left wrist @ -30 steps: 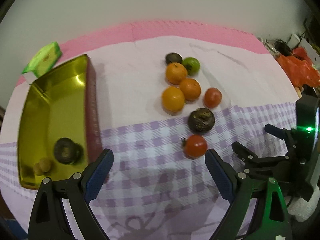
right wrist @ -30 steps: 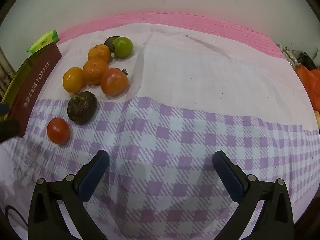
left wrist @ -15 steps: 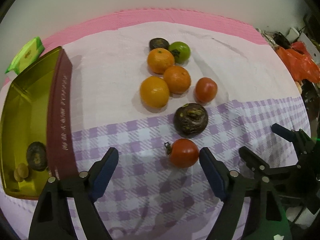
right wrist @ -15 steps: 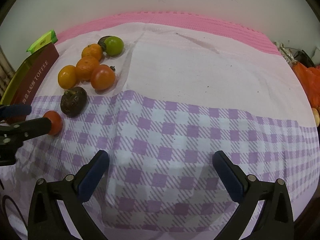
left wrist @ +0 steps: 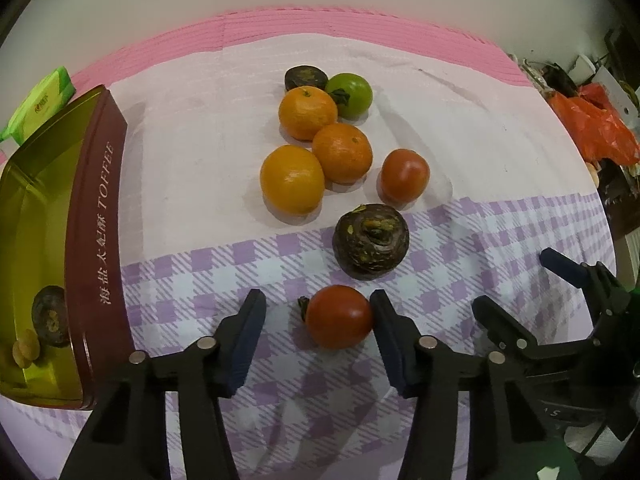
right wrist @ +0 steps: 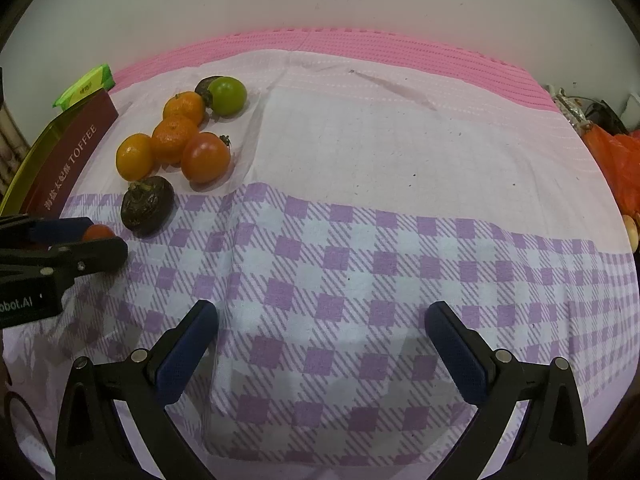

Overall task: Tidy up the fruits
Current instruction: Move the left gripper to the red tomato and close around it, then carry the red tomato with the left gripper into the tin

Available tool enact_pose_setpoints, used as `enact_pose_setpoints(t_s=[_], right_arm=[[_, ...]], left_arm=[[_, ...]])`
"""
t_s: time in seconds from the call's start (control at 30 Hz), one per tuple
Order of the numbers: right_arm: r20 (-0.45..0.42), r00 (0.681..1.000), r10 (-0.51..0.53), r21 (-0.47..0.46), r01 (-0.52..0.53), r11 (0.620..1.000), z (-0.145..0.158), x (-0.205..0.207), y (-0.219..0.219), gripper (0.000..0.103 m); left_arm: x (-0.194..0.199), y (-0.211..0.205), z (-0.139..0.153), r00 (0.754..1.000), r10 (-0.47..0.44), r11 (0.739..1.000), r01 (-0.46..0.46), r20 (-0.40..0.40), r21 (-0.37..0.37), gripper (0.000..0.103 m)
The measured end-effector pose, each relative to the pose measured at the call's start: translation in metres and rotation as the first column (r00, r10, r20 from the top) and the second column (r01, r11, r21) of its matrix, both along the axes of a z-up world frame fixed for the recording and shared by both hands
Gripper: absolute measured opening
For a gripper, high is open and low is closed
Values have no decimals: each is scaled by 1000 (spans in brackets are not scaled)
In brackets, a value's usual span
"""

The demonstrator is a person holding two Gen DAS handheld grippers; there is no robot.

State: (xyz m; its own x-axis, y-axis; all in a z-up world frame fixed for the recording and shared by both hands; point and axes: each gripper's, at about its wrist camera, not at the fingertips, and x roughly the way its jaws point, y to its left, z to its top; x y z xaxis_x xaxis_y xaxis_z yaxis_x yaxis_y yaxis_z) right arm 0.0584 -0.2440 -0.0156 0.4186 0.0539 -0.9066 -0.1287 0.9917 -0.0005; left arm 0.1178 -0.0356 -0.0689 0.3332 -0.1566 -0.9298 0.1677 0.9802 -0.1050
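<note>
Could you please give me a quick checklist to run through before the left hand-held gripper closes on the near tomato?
1. Red tomato lies between the fingers of the left hand-held gripper: ok.
2. Tomato centred: not ok; it touches the right finger, with a gap on the other side.
3. Jaws open wide enough: ok.
4. Dark fruit clear of the fingers: ok, just beyond them.
5. Toffee tin has free room: ok.
6. Right hand-held gripper out of the way: ok, open and empty.
</note>
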Motion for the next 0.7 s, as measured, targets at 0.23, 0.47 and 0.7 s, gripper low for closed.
enact_pose_setpoints(t_s=[0.23, 0.47, 0.7], right_arm=[[1, 1000, 2, -1, -2, 1000, -1, 0, 3, 103], [5, 1000, 1, -1, -1, 1000, -1, -1, 2, 103], [9, 1000, -2, -2, 2, 1000, 0, -1, 0, 103]], left_arm=[[-4, 3, 1, 1000, -6, 1000, 6, 1, -14, 36], [-8, 7, 6, 1000, -11, 999, 11, -2, -31, 28], [-11, 17, 17, 1000, 11, 999, -10, 7, -39, 28]])
